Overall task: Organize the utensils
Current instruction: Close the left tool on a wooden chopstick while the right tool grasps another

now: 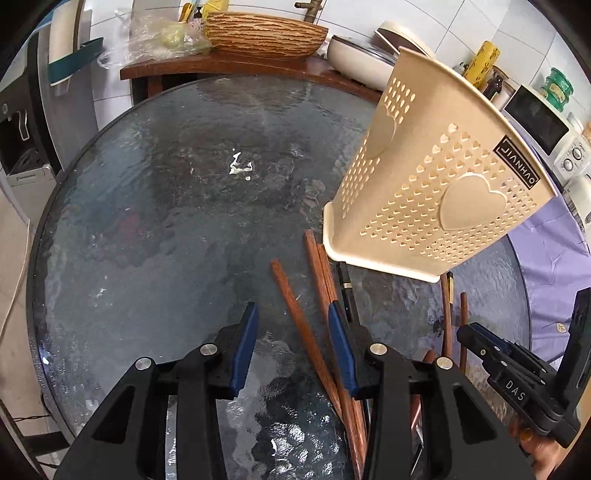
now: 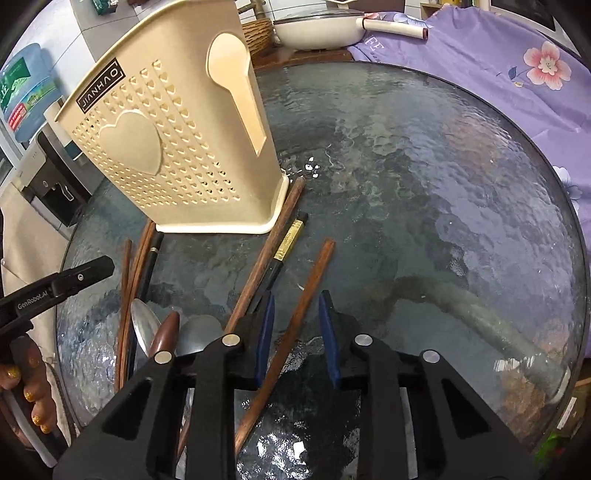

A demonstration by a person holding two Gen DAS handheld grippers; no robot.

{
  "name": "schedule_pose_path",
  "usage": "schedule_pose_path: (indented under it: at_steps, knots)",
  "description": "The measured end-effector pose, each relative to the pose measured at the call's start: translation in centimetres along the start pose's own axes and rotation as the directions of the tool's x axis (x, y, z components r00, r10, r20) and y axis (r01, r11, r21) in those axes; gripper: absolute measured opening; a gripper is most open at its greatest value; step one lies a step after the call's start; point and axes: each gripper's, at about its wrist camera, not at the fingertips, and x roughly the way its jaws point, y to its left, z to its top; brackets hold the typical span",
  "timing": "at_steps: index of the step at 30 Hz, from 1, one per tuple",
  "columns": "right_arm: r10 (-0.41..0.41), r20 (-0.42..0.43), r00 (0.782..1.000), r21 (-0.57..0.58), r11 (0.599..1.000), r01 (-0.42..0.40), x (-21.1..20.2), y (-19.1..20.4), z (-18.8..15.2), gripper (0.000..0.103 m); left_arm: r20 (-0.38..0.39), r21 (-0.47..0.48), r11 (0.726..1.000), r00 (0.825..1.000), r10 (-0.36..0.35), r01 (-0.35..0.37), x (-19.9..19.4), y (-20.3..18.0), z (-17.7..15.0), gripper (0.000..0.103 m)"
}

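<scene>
A beige perforated utensil holder (image 1: pixel 432 166) stands on the round glass table (image 1: pixel 166 221); it also shows in the right wrist view (image 2: pixel 173 147). Several brown wooden chopsticks (image 1: pixel 295 314) and a black chopstick (image 1: pixel 347 288) lie loose in front of it. My left gripper (image 1: pixel 291 317) is open just above the table, a brown chopstick between its jaws. My right gripper (image 2: pixel 295 306) is open, with a brown chopstick (image 2: pixel 303 295) lying between its jaws. A black chopstick with a gold band (image 2: pixel 284 251), metal spoons (image 2: pixel 142 325) and a brown spoon (image 2: pixel 166 332) lie to its left.
A woven basket (image 1: pixel 266 35), a white pan (image 1: pixel 354 55) and plastic bags sit on a wooden shelf behind the table. A purple floral cloth (image 2: pixel 498 62) lies right of the table. A microwave (image 1: pixel 539 122) stands at the far right.
</scene>
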Motion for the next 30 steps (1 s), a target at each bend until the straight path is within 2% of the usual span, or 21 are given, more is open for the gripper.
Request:
schedule_pose_path:
  at_steps: [4,10,17,25,30]
  knots:
    - [-0.015,0.000,1.000,-0.011,1.000,0.015,0.1,0.3,0.1,0.024,-0.016,0.002,1.000,1.000,0.008,-0.008,0.7,-0.3,0.2,0.037]
    - [-0.037,0.005,0.999,-0.028,0.999,0.037,0.2,0.9,-0.2,0.024,-0.029,0.017,0.999,0.999,0.038,-0.037,2.0,-0.8,0.5,0.029]
    - [-0.051,0.006,0.999,-0.039,0.998,0.051,0.3,1.4,-0.3,0.023,-0.012,0.009,0.998,0.998,0.068,-0.068,2.1,-0.3,0.4,0.022]
    - [-0.087,0.001,0.996,-0.049,0.995,0.087,0.6,2.1,0.3,0.017,-0.004,0.049,0.990,0.991,0.135,-0.135,2.6,-1.4,0.6,0.014]
    - [-0.088,0.003,0.996,-0.028,0.996,0.088,0.8,2.0,0.9,0.012,-0.011,0.064,0.988,0.990,0.142,-0.141,2.7,-1.8,0.7,0.011]
